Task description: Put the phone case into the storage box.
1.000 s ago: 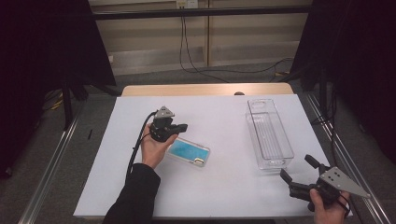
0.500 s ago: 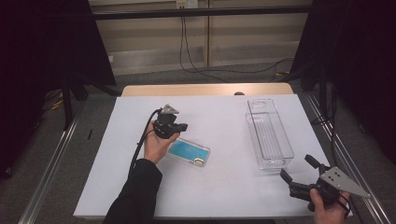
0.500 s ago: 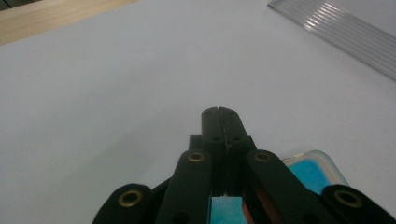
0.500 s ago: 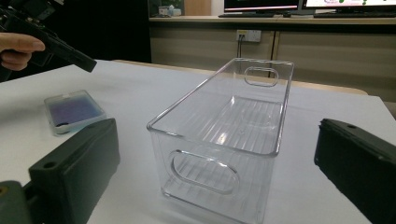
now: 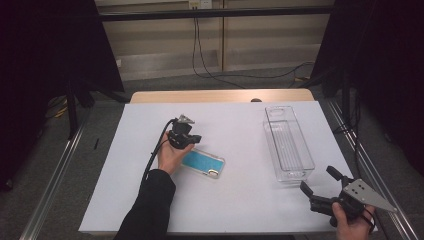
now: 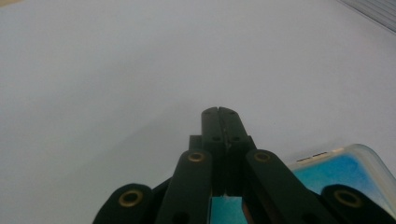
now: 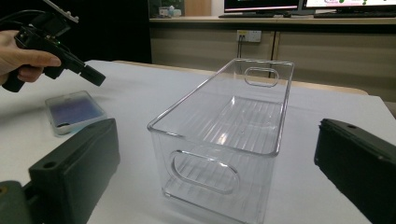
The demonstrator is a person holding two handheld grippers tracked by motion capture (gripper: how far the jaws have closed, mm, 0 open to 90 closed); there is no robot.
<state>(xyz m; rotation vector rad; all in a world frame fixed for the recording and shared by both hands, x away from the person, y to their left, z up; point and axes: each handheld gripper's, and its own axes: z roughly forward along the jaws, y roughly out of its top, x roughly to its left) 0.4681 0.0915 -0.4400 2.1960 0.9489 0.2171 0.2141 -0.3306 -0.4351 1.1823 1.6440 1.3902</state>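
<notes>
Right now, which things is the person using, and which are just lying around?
In use:
left hand-held gripper, shut, above the phone
phone in a clear case
clear bin
right hand-held gripper, open

Lying about:
wall cables

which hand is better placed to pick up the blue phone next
Left, probably. The left claw hangs shut right beside the phone, while the right claw sits open near the clear bin.

A white sheet (image 5: 240,200) is covering a wooden table (image 5: 220,95), whose far edge is showing beyond it. Black cables (image 5: 194,45) are hanging from a wall socket (image 5: 196,4) at the far side and trailing right across the grey floor (image 5: 150,82). Metal rails (image 5: 55,170) are running along the left and right sides, and dark curtains (image 5: 45,50) are hanging beyond them.
</notes>
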